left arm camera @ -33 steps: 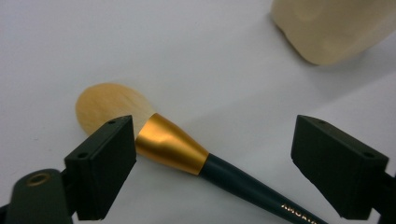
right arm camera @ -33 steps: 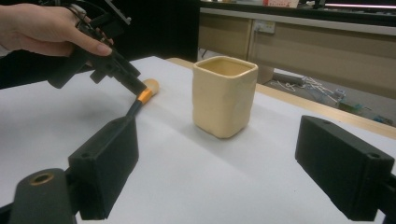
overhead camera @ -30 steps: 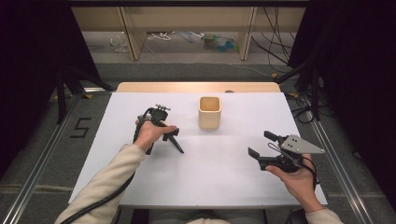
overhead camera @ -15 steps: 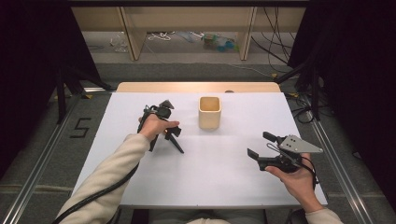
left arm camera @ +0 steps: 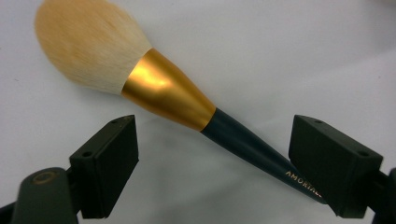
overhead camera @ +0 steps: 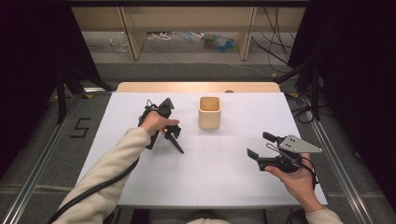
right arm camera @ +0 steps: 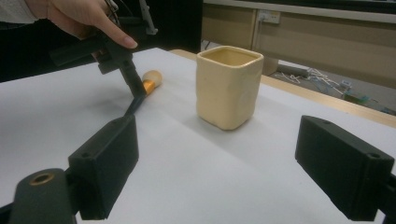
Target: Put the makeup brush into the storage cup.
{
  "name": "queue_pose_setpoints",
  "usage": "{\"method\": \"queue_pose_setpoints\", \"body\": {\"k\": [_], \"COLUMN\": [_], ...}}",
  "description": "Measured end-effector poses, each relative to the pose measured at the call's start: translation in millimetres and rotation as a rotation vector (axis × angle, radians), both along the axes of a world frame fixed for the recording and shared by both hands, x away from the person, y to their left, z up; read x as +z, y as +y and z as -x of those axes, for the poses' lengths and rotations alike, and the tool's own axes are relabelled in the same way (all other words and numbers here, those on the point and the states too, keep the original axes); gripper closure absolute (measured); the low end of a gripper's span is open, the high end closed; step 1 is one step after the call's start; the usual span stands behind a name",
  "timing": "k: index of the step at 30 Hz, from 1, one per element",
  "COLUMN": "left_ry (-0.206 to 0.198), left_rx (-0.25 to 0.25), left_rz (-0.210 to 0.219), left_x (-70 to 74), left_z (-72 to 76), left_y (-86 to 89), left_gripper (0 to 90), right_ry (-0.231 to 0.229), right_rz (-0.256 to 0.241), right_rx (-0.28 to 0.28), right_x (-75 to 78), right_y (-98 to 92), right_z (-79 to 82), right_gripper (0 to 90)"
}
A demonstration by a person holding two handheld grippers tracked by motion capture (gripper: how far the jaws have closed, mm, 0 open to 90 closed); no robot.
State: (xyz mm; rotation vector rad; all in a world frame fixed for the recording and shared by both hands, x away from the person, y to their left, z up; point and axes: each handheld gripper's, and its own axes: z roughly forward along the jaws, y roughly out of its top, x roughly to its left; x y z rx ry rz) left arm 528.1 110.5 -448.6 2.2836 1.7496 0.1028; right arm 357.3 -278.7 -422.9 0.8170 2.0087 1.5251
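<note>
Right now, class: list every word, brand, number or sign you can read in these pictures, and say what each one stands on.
"AMORTAL": gold letters on the dark handle of the makeup brush, cut off at its end by a jaw of the left gripper, so the word may run on.
"5": black figure on the grey floor left of the table.
The cream cup bears no lettering.

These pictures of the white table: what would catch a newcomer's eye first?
Probably the makeup brush, with its fluffy pale head and gold collar, lying on the white table between the open jaws of the left gripper. Next, the cream square cup standing upright mid-table, to the brush's right.
</note>
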Motion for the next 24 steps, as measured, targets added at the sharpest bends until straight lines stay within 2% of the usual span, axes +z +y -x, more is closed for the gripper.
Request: {"method": "queue_pose_setpoints", "body": {"k": [1,2,3,4,7,9,10,12,14,15,16,22,24], "left_ry": [-0.001,-0.008,-0.003,0.013,0.013,0.029,0.029,0.037,0.022,0.059,0.066,0.081,0.078], "left_rx": [0.0,-0.044,-0.042,0.006,0.003,0.018,0.017,0.008,0.024,-0.012,-0.002,-0.009,0.004], "left_rz": [-0.004,-0.026,-0.025,-0.004,0.006,0.0,0.0,-0.001,0.004,-0.01,-0.009,-0.016,-0.012], "left_x": [-0.9,-1.3,-1.9,-2.6,-3.7,-3.2,-3.4,-3.0,-5.0,-2.8,-2.8,-4.9,-7.0], "left_z": [-0.6,-2.9,-3.1,-1.2,-1.7,-2.5,-2.5,-2.9,-2.8,-3.9,-4.3,-5.4,-5.5], "left_y": [0.0,3.0,2.7,-0.8,-0.6,-2.1,-2.5,-2.4,-3.4,-1.2,-2.3,-3.3,-4.5], "left_gripper": [15.6,15.6,15.6,15.6,15.6,15.5,15.5,15.5,15.5,15.5,15.5,15.6,15.6], "right_ry": [0.0,0.002,0.002,0.002,0.003,0.004,0.023,0.009,0.005,0.003,0.007,0.005,0.008], "right_rz": [0.0,0.002,0.003,0.002,0.003,0.006,0.0,-0.01,-0.011,-0.007,-0.004,-0.007,-0.002], "right_rx": [0.001,-0.003,-0.004,-0.004,-0.004,-0.007,-0.013,-0.01,-0.01,-0.009,-0.007,-0.007,-0.007], "right_x": [-0.1,-0.1,-0.3,-0.3,-0.3,-0.4,-0.2,-1.3,-1.5,-1.4,-1.1,-1.6,-1.4], "right_y": [0.0,0.1,0.1,0.1,0.0,-0.1,-0.3,-0.6,-0.5,-0.3,-0.3,-0.2,-0.3], "right_z": [-0.1,0.0,-0.2,-0.3,-0.1,-0.2,0.8,-1.0,-1.4,-1.4,-1.1,-1.4,-1.0], "right_gripper": [14.4,14.4,14.5,14.4,14.4,14.4,14.4,14.4,14.5,14.4,14.4,14.5,14.4]}}
